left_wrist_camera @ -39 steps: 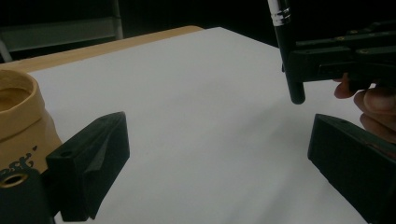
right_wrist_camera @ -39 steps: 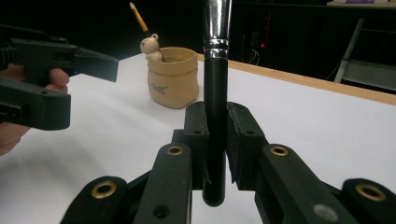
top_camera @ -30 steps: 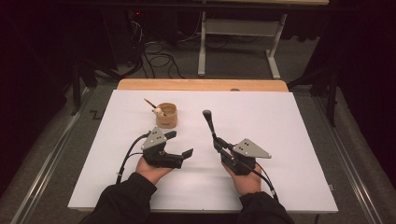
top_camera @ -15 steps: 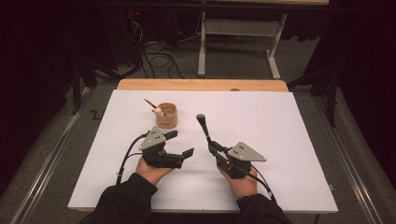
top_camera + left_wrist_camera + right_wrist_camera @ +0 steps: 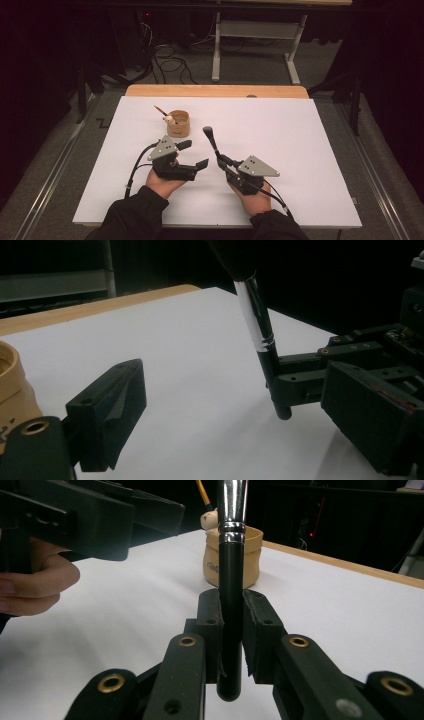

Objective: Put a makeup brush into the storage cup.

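Note:
My right gripper point(image 5: 221, 162) is shut on the black handle of a makeup brush point(image 5: 212, 142), low on the handle. The brush has a silver ferrule and a dark head, and it leans up and to the left. In the right gripper view the pads clamp the brush point(image 5: 231, 570) from both sides. My left gripper point(image 5: 193, 154) stands open just left of the brush, its jaws having just been closing slightly with nothing between them. In the left gripper view the brush point(image 5: 260, 335) rises ahead of the open jaws, apart from them. A small tan cup point(image 5: 178, 124) stands behind.
The cup holds a thin stick with a small pale figure point(image 5: 169, 119) on it. A white sheet point(image 5: 300, 150) covers the table, with a wooden edge point(image 5: 215, 90) at the far side. Cables and a metal stand point(image 5: 255, 45) lie on the floor beyond.
The brush in my right gripper has tilted and shifted left, toward the left gripper. The left hand has stayed in place.

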Demonstrator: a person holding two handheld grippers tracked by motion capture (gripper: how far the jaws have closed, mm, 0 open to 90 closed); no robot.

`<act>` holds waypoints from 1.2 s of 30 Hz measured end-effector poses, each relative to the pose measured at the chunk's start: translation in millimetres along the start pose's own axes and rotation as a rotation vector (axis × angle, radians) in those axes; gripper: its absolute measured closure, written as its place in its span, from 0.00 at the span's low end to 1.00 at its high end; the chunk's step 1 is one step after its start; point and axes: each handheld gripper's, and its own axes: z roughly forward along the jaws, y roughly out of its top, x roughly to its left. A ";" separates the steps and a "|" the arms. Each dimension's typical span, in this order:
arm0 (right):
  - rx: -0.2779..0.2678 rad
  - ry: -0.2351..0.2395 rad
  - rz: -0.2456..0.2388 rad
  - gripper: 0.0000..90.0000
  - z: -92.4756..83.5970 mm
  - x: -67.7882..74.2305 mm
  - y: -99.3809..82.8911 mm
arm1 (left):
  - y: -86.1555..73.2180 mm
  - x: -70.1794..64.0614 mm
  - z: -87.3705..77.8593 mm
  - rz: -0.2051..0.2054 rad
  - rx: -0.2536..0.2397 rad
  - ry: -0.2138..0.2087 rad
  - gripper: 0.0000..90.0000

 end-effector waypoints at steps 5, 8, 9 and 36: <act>-0.006 0.014 -0.005 0.90 1.5 4.3 -0.2 | 0.1 0.5 -0.8 0.006 0.008 -0.008 0.17; -0.006 0.022 -0.007 0.90 2.1 6.6 -0.1 | 0.0 -0.6 0.4 -0.009 -0.005 -0.015 0.18; -0.006 0.024 -0.006 0.90 2.4 7.3 0.0 | -0.1 -0.5 0.6 -0.010 -0.005 -0.018 0.19; 0.003 0.042 -0.024 0.90 7.3 16.3 -1.3 | -3.8 -1.1 7.1 -0.112 -0.020 -0.083 0.55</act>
